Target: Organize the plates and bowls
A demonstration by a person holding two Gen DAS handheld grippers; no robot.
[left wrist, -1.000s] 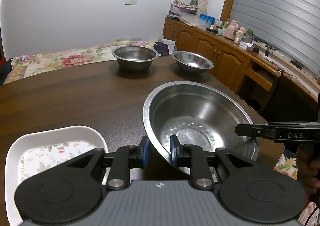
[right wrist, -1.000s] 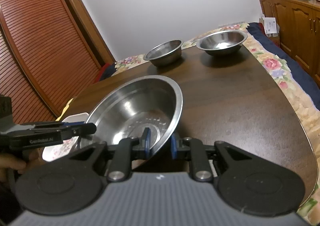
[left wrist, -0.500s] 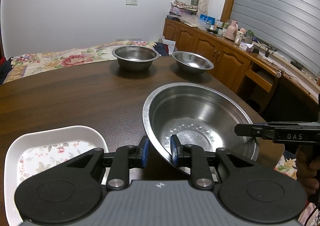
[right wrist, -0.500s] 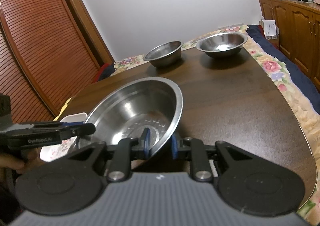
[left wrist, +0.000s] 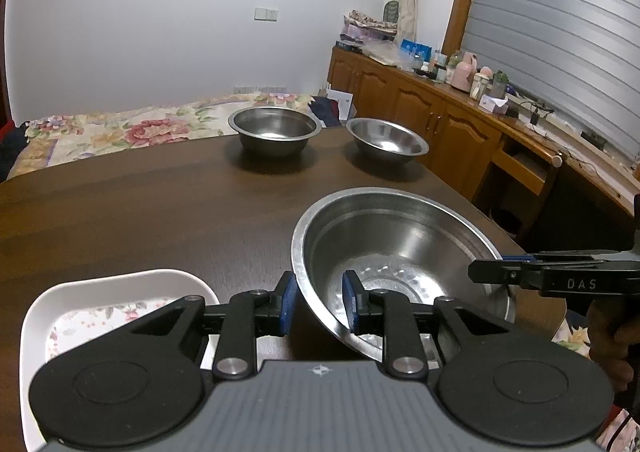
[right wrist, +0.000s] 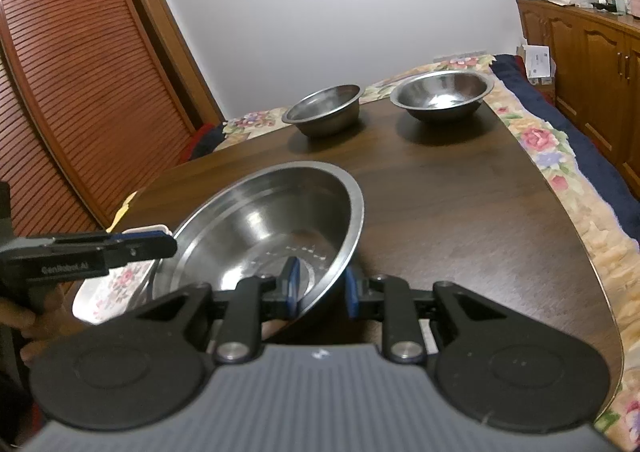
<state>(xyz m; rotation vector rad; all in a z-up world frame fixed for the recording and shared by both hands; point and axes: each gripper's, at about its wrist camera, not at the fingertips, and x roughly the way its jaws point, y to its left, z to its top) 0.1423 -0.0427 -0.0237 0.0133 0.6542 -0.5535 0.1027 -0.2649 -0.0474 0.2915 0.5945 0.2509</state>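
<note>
Both tongs, left [left wrist: 319, 302] and right [right wrist: 319, 287], pinch opposite rims of large steel bowl [left wrist: 400, 248], tilted over dark surface [left wrist: 160, 219] beside white floral plate [left wrist: 80, 316]; two smaller bowls [left wrist: 274, 129] stand well beyond.

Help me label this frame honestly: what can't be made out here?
- White floral plate: left wrist view, near part hidden by the left hand-held gripper.
- Large steel bowl: right wrist view, underside unseen, so table contact unknown.
- Sideboard clutter: too small to identify.
</note>
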